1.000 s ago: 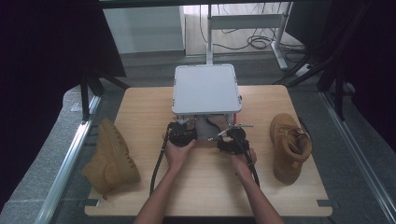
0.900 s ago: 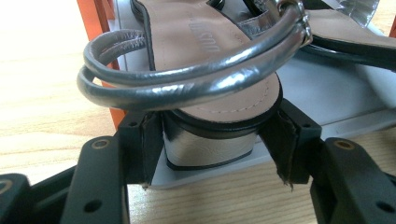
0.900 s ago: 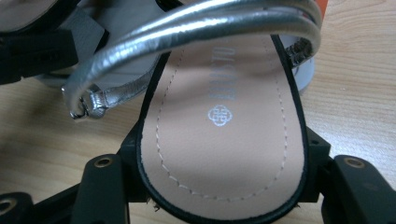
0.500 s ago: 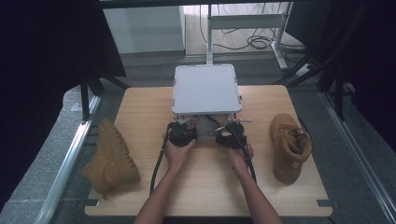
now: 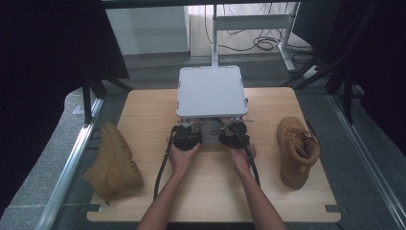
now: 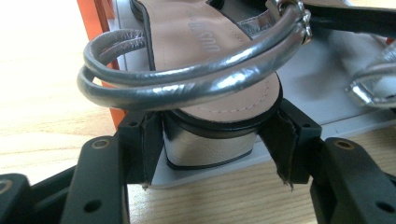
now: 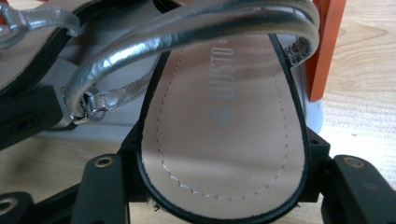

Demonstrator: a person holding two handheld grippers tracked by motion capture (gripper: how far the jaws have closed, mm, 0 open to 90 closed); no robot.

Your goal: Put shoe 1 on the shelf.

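Two silver strappy sandals lie on the low grey shelf under a grey-topped rack [image 5: 210, 91]. In the left gripper view, one sandal [image 6: 205, 37] shows its tan insole and silver heel block, and my left gripper [image 6: 215, 154] is shut on that heel. In the right gripper view, the other sandal [image 7: 224, 130] has its heel end held between the jaws of my right gripper [image 7: 222, 177]. From above, the left gripper [image 5: 189, 128] and the right gripper [image 5: 233, 129] sit side by side at the rack's front edge.
A tan boot [image 5: 112, 163] lies at the left edge of the wooden table [image 5: 210, 191], and its mate [image 5: 297, 151] stands at the right. Orange rack posts [image 6: 100, 23] [image 7: 327, 46] flank the sandals. Cables trail back from both grippers.
My right gripper has moved left and toward the rack with its sandal, closing up beside the left gripper. The left gripper has stayed put.
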